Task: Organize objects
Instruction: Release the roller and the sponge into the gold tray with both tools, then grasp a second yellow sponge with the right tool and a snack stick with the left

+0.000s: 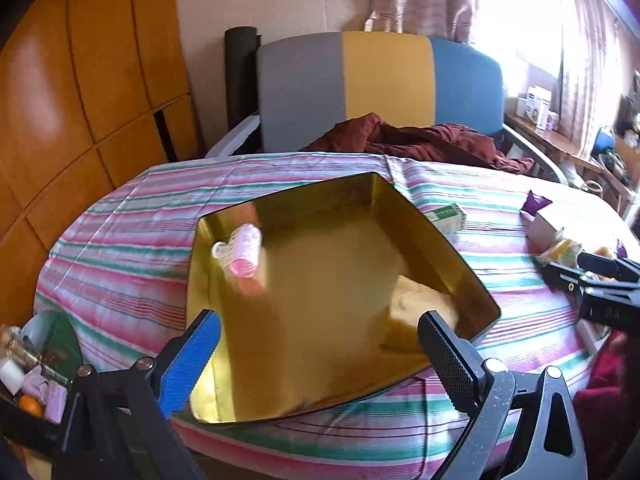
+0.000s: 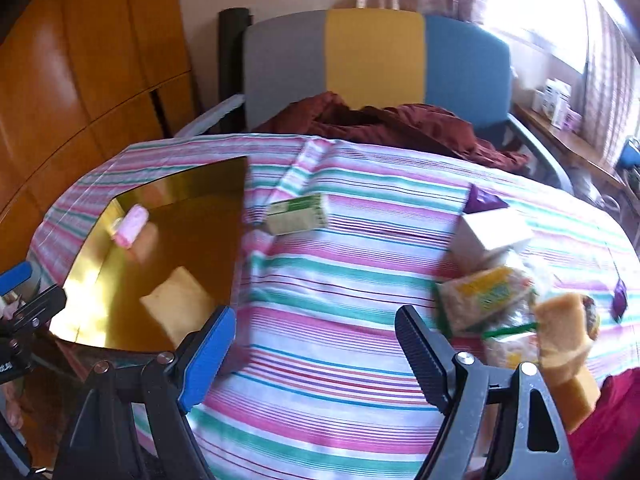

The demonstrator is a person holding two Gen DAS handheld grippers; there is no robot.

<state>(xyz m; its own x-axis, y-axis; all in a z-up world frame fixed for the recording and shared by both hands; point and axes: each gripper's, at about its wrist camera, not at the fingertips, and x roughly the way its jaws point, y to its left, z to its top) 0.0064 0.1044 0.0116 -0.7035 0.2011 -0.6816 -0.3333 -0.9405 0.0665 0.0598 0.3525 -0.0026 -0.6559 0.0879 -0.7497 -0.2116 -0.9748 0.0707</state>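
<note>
A shiny gold tin (image 1: 440,240) (image 2: 236,220) lies open on the striped tablecloth. Inside it are a pink hair roller (image 1: 241,253) (image 2: 130,226) near the far left wall and a tan block (image 1: 424,308) (image 2: 180,306) near the right wall. My left gripper (image 1: 320,360) hovers open over the tin's near edge, with nothing between its fingers. My right gripper (image 2: 316,344) is open over bare cloth to the right of the tin, also holding nothing. It shows as well at the right edge of the left wrist view (image 1: 600,284).
To the right of the tin lie a green-and-white carton (image 2: 296,212), a white box (image 2: 492,232), a purple packet (image 2: 482,200), yellow snack packets (image 2: 484,296) and a tan spongy block (image 2: 564,340). A bin of small items (image 1: 32,380) sits at the left. A chair (image 1: 384,80) with maroon cloth stands behind.
</note>
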